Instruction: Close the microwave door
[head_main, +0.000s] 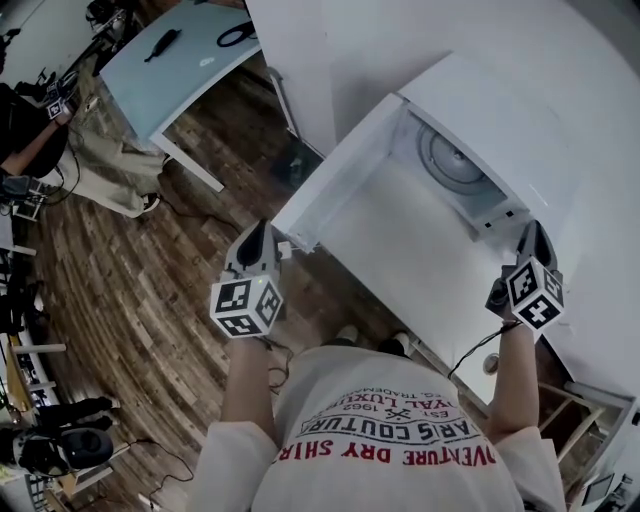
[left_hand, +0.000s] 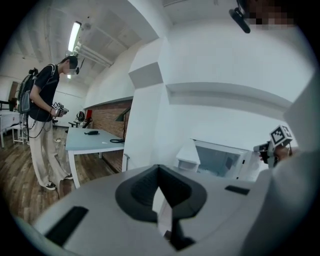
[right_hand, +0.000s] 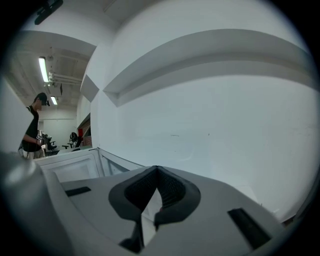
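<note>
The white microwave (head_main: 500, 110) stands on a white counter (head_main: 400, 250), its cavity and round turntable (head_main: 450, 160) in plain sight. Its door (head_main: 335, 165) is swung out wide to the left. My left gripper (head_main: 256, 232) is shut and empty, its tip just left of the door's free edge, apart from it. My right gripper (head_main: 533, 232) is shut and empty at the microwave's right front corner. The left gripper (left_hand: 159, 170) view has the microwave (left_hand: 220, 160) and its open door (left_hand: 189, 152) ahead. From the right gripper (right_hand: 157, 170) I see the door (right_hand: 70, 167) at the left and bare wall.
A pale blue table (head_main: 180, 60) with a dark cable stands on the wooden floor (head_main: 150, 300) at the far left. A person (head_main: 90, 150) stands by it, also seen as a person (left_hand: 42, 125) in the left gripper view. A white pillar (head_main: 290, 60) rises behind the door.
</note>
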